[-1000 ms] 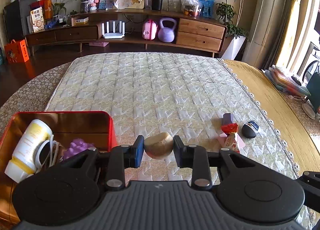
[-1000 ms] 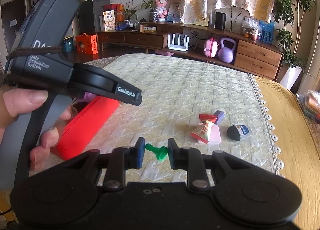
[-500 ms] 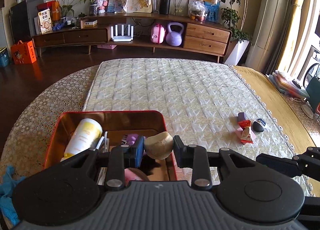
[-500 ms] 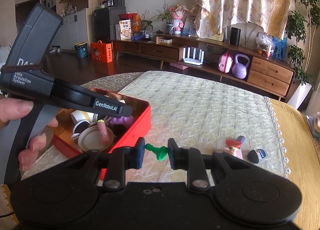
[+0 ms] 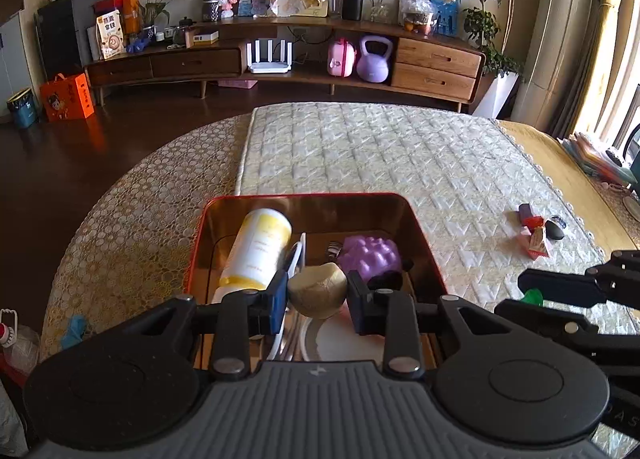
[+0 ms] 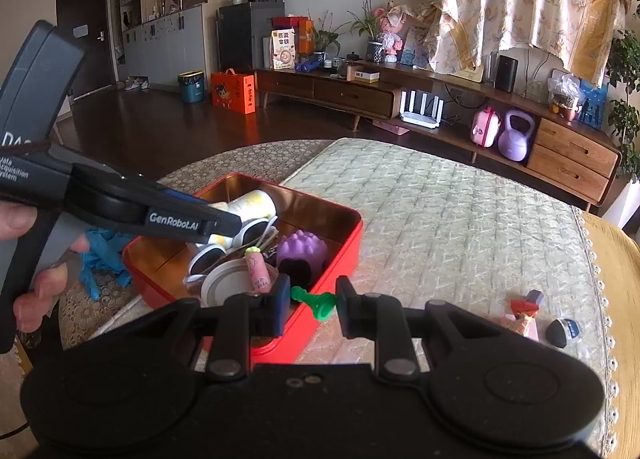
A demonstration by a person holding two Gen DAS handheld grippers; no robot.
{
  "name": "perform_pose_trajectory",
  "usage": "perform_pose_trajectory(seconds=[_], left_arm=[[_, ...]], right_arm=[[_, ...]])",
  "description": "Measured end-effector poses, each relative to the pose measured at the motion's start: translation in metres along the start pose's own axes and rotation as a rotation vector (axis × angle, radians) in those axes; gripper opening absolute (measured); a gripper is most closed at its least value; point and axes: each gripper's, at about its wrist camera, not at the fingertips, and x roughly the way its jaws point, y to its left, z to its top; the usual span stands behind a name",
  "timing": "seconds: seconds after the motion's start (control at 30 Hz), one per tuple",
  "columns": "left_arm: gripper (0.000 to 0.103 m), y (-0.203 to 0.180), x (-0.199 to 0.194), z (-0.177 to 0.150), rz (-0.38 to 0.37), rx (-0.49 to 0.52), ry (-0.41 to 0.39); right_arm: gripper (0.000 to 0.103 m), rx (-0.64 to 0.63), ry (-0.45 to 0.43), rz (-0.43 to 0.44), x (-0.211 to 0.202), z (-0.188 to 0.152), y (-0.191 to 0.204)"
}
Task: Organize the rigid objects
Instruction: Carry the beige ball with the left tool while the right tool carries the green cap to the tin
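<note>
Red tin (image 5: 424, 237) on the surface, open top. Left gripper (image 5: 318, 291) fingers clenched on one beige rounded stone-like piece (image 5: 318, 290), held above the tin's near end. Right gripper (image 6: 310, 301) fingers clenched on one green peg (image 6: 316, 301), long axis crosswise between the fingers, flared end toward the right finger, just at the tin's near right wall. In the tin: one white-and-yellow bottle (image 5: 260, 247) lying down, long axis running away from the camera, cap end nearest; one purple knobbly toy (image 5: 370, 253); one pair of white-framed sunglasses (image 6: 228, 247); one pink tube (image 6: 258, 271). Small cluster of leftover items (image 6: 528, 309) well apart on the quilted cloth. Left gripper body reads "GenRobot.AI".
</note>
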Motion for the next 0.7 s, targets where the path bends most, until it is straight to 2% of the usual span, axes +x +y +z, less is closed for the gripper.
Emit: perform_pose_trajectory(seconds=[0.47, 0.7], left_arm=[[0.031, 0.026, 0.012, -0.021, 0.046, 0.034, 0.105], [0.031, 0.03, 0.024, -0.023, 0.06, 0.015, 0.135]], right_arm=[[0.024, -0.057, 0.036, 0.002, 0.054, 0.015, 0.016], [0.024, -0.077, 0.064, -0.02, 0.077, 0.015, 0.021]])
